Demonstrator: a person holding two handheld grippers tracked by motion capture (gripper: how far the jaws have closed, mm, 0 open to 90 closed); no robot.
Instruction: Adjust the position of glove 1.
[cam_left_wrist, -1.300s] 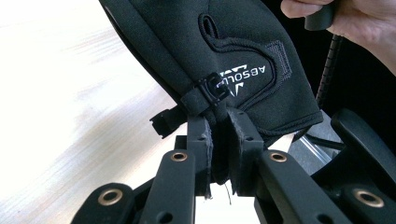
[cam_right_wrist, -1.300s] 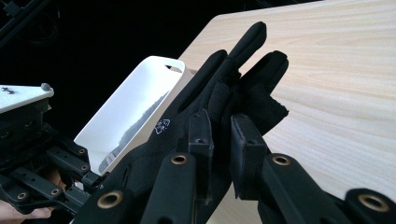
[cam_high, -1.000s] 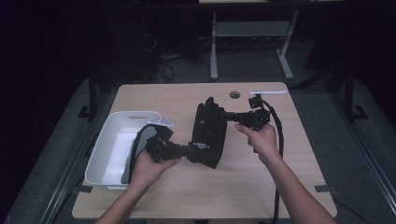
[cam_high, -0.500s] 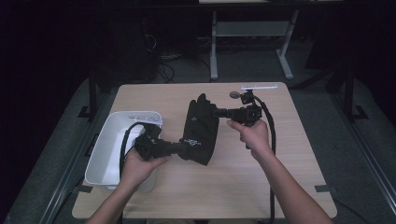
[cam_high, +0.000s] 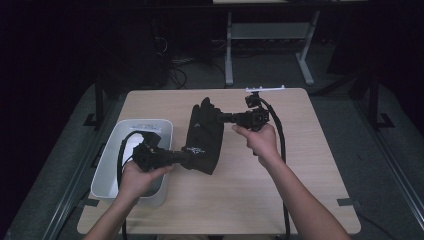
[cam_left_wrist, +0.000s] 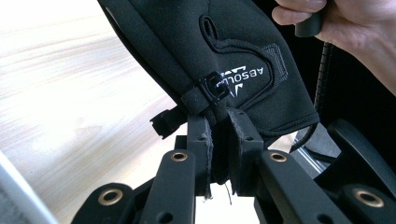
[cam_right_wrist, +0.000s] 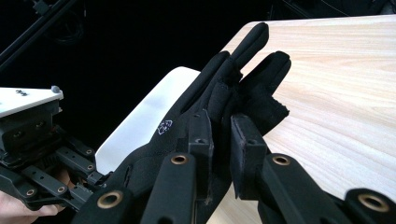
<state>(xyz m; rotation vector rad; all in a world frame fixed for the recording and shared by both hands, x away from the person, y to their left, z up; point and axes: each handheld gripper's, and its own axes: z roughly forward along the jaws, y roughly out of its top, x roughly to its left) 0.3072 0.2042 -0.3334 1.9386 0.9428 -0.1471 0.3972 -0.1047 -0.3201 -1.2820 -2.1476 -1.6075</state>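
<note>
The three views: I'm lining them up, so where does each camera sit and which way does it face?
High view: above the person's side, looking forward and down on the table; forearms and hands enter from below.
Left gripper view: rides the left tongs, looking along its jaws at the glove cuff; the other hand shows.
Right gripper view: rides the right tongs, looking at the glove's fingers.
Shared: glove, table, white bin.
</note>
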